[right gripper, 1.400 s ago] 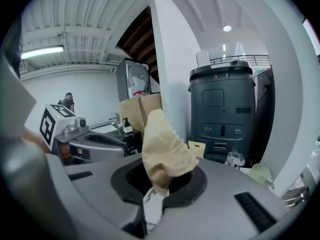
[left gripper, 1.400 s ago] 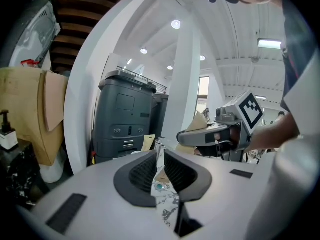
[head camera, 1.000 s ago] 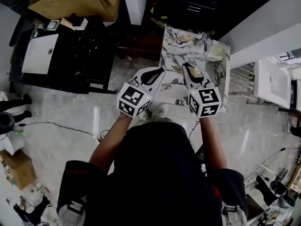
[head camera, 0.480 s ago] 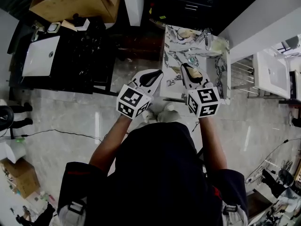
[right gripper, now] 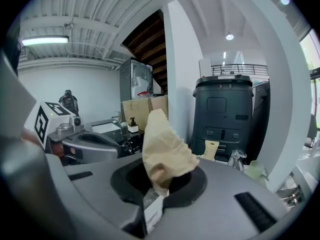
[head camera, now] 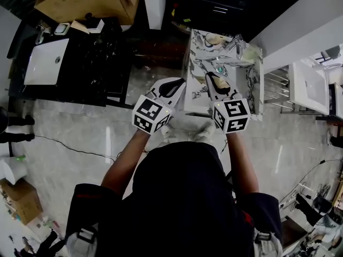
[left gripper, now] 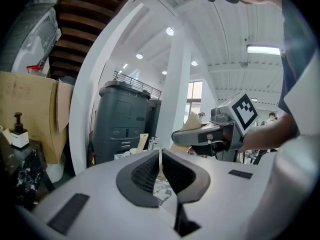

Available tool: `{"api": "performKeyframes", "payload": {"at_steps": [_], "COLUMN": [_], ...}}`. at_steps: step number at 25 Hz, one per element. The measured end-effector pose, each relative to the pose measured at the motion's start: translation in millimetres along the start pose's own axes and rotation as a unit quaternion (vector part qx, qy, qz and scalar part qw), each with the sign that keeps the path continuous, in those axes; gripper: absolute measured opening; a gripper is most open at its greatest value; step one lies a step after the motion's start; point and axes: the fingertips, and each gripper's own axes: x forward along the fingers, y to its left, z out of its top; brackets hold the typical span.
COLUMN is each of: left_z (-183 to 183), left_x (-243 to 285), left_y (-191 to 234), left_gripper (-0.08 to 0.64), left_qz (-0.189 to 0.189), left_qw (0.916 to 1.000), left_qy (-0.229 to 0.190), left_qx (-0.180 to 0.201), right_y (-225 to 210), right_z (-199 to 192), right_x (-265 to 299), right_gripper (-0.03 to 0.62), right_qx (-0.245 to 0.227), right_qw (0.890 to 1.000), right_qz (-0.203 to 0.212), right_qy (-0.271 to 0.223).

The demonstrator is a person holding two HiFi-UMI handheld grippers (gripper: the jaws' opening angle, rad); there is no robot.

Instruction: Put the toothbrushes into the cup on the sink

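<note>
A small marble-patterned sink counter point(head camera: 201, 63) stands ahead of me, with a beige cup point(head camera: 213, 39) at its far end beside a chrome faucet point(head camera: 236, 46). My right gripper point(head camera: 210, 75) hangs over the counter's near part, shut on a crumpled tan paper piece point(right gripper: 165, 151) that sticks up from its jaws. My left gripper point(head camera: 179, 82) is shut just left of the counter, with only a thin pale sliver at the seam of its pads point(left gripper: 172, 171). Each gripper view shows the other gripper alongside. I see no toothbrush plainly.
A black counter with a white basin point(head camera: 45, 62) and a cardboard box point(head camera: 86, 1) lie to the left. A dark grey bin point(right gripper: 227, 114) and a white pillar point(left gripper: 175, 99) stand behind the sink. Another white basin point(head camera: 311, 92) sits at right; a cable point(head camera: 69, 143) crosses the floor.
The sink counter has shifted slightly nearer under both grippers as the person stepped. Both grippers kept their pose and grip.
</note>
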Motion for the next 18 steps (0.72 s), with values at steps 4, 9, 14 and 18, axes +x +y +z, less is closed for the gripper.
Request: {"api": "performKeyframes", "payload": {"at_steps": [4,9,14,18], "left_z": [-2,3,5,9], "left_x": [10,32,62,91], "left_y": [-3,-16,-31,-47], "left_gripper": [0.028,0.028,0.028,0.029], "left_qz": [-0.001,-0.005,-0.007,-0.009], "left_qw": [1.0000,1.0000,0.9999,0.9999], "left_qy": [0.003,0.002,0.010,0.013], "left_qx": [-0.004,-0.003,0.000,-0.002], "right_y": [-9,-33,-64,-91], "right_z": [-3,-5,-9,-14], "right_x": [-3,-17,-28,-37], "right_gripper": [0.048,0.048,0.048,0.048], "right_qx": [0.001,0.004,0.010,0.014], "right_qw": [1.000,1.000,1.000,1.000], "right_qz": [-0.002,-0.010,-0.012,-0.010], "right_qy": [0.001,-0.003,-0.005,-0.003]}}
